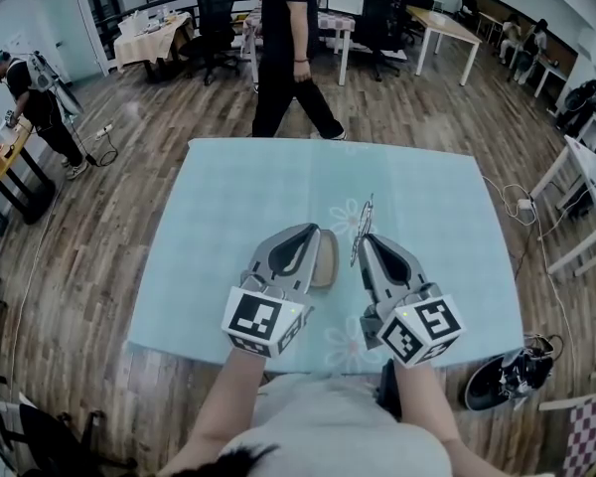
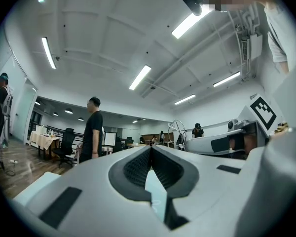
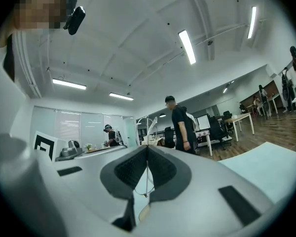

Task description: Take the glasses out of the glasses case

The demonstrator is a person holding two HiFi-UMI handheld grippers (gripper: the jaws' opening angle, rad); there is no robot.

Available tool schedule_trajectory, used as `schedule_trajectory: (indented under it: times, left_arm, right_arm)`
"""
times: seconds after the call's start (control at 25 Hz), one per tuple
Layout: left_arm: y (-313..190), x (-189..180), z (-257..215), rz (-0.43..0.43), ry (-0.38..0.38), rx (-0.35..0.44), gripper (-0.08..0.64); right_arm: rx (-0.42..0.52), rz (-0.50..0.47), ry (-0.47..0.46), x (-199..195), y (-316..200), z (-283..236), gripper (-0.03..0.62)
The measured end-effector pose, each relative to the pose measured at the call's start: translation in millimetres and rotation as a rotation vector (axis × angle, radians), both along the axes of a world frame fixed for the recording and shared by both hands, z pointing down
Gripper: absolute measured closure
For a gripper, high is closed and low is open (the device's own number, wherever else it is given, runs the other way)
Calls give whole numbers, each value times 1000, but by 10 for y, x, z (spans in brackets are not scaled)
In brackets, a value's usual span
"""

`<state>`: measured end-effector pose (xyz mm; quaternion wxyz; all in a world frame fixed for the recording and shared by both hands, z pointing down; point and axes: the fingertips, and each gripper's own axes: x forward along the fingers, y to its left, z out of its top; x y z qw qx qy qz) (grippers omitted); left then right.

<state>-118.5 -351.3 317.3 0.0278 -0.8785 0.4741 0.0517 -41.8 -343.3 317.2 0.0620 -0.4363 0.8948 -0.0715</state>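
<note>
Two grippers over pale blue tablecloth (image 1: 228, 197) in head view. Glasses (image 1: 367, 215) held edge-on above cloth at tips of right gripper (image 1: 366, 238), thin frame upright, long axis running away from person. Tan glasses case (image 1: 326, 258) flat on cloth, long axis also away from person, just beside left gripper (image 1: 311, 233).

Left gripper view: jaws pressed together, nothing between them.

Right gripper view: jaws pinched on thin wire rim of glasses, lens loop rising above tips; case below.
</note>
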Motion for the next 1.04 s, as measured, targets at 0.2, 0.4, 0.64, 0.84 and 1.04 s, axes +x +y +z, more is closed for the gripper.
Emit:
schedule_trajectory:
  times: [0.2, 0.4, 0.64, 0.84, 1.04]
  left_arm:
    - [8, 8, -21, 0, 2, 4, 551]
    - [10, 76, -19, 8, 0, 0, 551]
    - [7, 49, -24, 11, 2, 1, 551]
    - [8, 61, -34, 12, 0, 0, 551]
    - [4, 88, -48, 17, -2, 1, 551]
  right_arm:
    - [9, 2, 33, -8, 17, -30, 578]
    - [2, 3, 36, 28, 18, -24, 578]
    - [-4, 2, 46, 5, 12, -11, 578]
    - [-2, 1, 60, 6, 13, -17, 578]
    - [0, 0, 79, -1, 12, -16, 578]
